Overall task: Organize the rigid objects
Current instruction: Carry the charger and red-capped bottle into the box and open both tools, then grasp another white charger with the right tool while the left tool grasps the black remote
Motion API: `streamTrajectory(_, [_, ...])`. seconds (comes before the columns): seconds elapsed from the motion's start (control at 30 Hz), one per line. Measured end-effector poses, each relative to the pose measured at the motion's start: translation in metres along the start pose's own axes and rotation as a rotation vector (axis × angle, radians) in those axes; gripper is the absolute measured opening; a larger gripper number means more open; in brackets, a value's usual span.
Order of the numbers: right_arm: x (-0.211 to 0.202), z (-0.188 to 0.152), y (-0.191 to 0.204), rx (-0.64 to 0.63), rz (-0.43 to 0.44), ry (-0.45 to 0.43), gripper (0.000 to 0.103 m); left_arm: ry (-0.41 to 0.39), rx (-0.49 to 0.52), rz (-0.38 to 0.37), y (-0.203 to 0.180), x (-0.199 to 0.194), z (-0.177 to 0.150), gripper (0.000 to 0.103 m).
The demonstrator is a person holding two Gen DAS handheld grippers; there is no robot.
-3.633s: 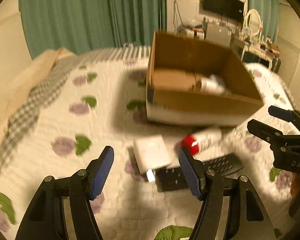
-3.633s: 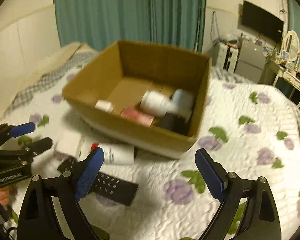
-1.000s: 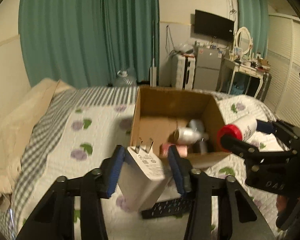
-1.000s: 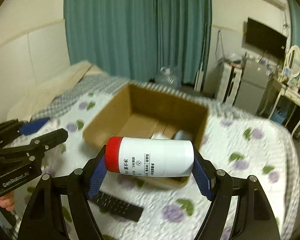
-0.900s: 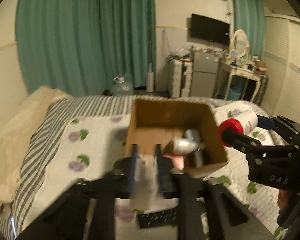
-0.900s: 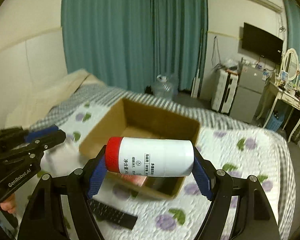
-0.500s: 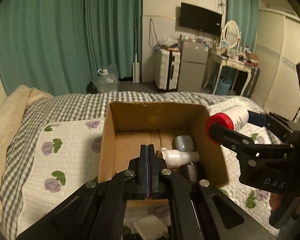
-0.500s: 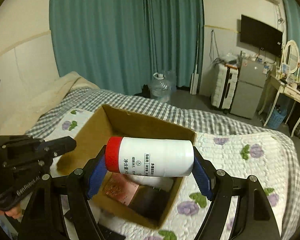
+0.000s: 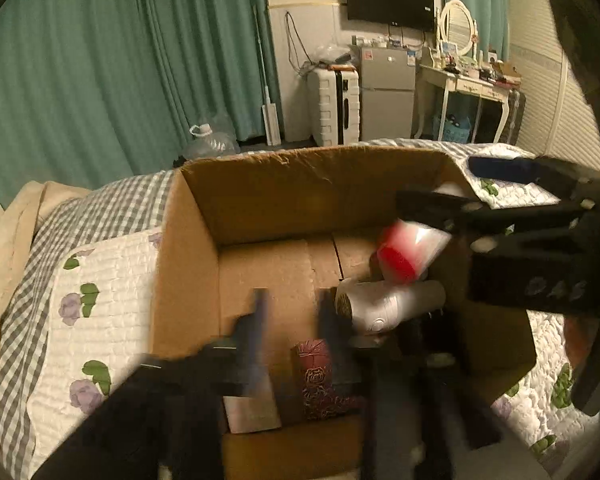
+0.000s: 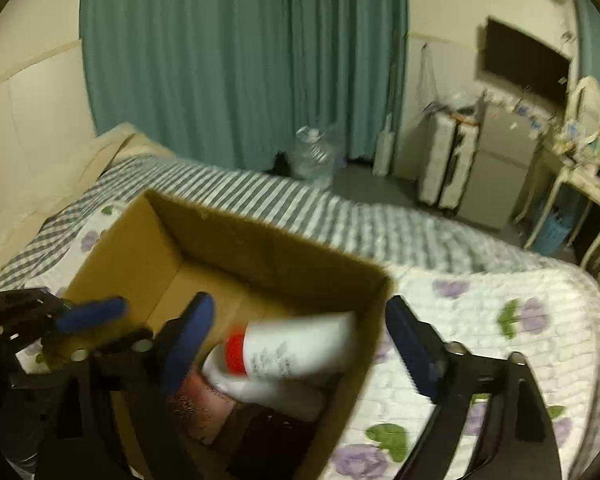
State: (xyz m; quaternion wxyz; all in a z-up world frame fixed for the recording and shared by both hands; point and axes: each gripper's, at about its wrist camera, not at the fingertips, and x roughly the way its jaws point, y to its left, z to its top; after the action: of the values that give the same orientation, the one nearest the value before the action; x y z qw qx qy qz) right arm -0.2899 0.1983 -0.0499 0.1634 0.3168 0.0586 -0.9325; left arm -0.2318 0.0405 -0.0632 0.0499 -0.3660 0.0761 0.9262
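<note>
Gaping right gripper jaws, white bottle loose over cardboard box

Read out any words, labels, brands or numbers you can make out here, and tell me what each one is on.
"DAS": pale letters on the black body of the right gripper, left wrist view; smeared, so the reading is unsure.
Dark print on the white bottle: too blurred to read.
Dark red box: a gold rose pattern, no readable words.
Nothing else carries legible text.
</note>
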Motion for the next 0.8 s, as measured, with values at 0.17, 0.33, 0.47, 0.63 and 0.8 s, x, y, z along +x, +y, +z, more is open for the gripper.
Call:
streamTrajectory(0.17, [-0.043, -0.004, -0.004, 0.035, -0.003, -0.051, 0.093, -0.075, -0.010, 0.003, 0.005, -0.040, -0.006, 0.060])
streamTrajectory(0.33, [-0.094, -0.021, 0.005, 0.050, -0.001, -0.083, 0.095, -0.116, -0.036, 0.004, 0.015, -0.088, -0.021, 0.061])
streamTrajectory(0.47, [-0.114, -0.047, 0.026, 0.040, 0.040, -0.055, 0.095, -0.122, -0.040, 0.001, 0.022, -0.117, -0.043, 0.064])
streamTrajectory(0.63, [-0.103, -0.084, 0.061, -0.012, 0.079, 0.019, 0.095, -0.105, -0.081, 0.041, 0.034, -0.130, -0.077, 0.064])
streamTrajectory(0.8, [-0.054, -0.117, 0.105, -0.075, 0.174, 0.160, 0.095, -0.014, -0.130, 0.055, 0.048, -0.105, -0.106, 0.064])
